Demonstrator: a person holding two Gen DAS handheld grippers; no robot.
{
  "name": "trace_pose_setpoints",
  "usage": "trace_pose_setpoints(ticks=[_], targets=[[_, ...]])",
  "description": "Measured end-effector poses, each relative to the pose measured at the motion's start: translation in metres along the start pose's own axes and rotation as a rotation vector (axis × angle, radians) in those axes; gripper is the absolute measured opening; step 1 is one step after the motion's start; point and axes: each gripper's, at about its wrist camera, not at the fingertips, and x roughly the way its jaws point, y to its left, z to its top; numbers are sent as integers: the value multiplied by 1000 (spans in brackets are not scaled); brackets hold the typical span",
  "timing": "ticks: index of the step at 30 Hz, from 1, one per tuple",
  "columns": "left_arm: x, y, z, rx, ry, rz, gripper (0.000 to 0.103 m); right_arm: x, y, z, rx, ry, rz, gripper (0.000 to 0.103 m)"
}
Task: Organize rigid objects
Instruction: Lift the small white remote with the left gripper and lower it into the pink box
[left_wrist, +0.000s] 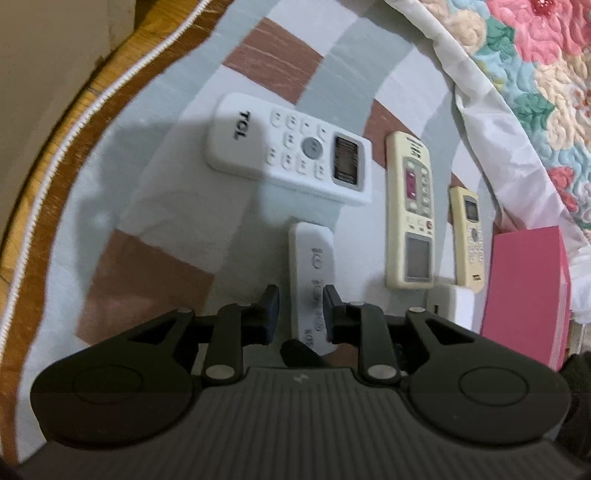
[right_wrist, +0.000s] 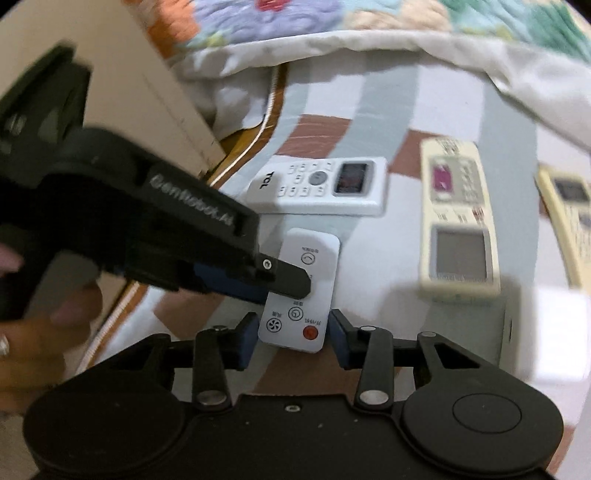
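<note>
A small slim white remote (left_wrist: 312, 258) (right_wrist: 306, 258) with a red button lies over the checked bedsheet (left_wrist: 166, 206). My left gripper (left_wrist: 301, 306) (right_wrist: 286, 291) reaches in from the left of the right wrist view. It is shut on the remote's middle, one black finger across its face and a blue pad under it. My right gripper (right_wrist: 293, 319) is shut on the remote's near end, a pad against each long edge. The remote sits slightly askew between those pads.
A white TCL remote (left_wrist: 288, 147) (right_wrist: 317, 184) lies just beyond. To its right lie a cream remote (left_wrist: 410, 214) (right_wrist: 458, 221) and a yellowish one (left_wrist: 467, 236) (right_wrist: 569, 214). Nearer stand a white box (left_wrist: 450, 306) (right_wrist: 535, 325) and a pink box (left_wrist: 524, 288). A floral quilt (left_wrist: 535, 74) lies behind. A hand (right_wrist: 37, 332) holds the left gripper.
</note>
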Motion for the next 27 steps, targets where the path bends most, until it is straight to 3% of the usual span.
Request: trace_pose_setpoints(ticks=[2, 6, 7, 15, 27], targets=[[4, -2, -3, -16, 22, -17, 17, -1, -2, -5, 12, -9, 12, 46], [0, -19, -16, 70, -12, 34, 13, -3, -1, -12, 18, -10, 22, 46], [-3, -24, -19, 88, -13, 14, 6, -4, -1, -12, 18, -7, 22, 40], [-13, -46, -40, 153, -20, 11, 6, -17, 1, -21, -5, -18, -5, 37], [-68, -90, -82, 262, -97, -83, 7, -96, 21, -28, -79, -83, -92, 37]])
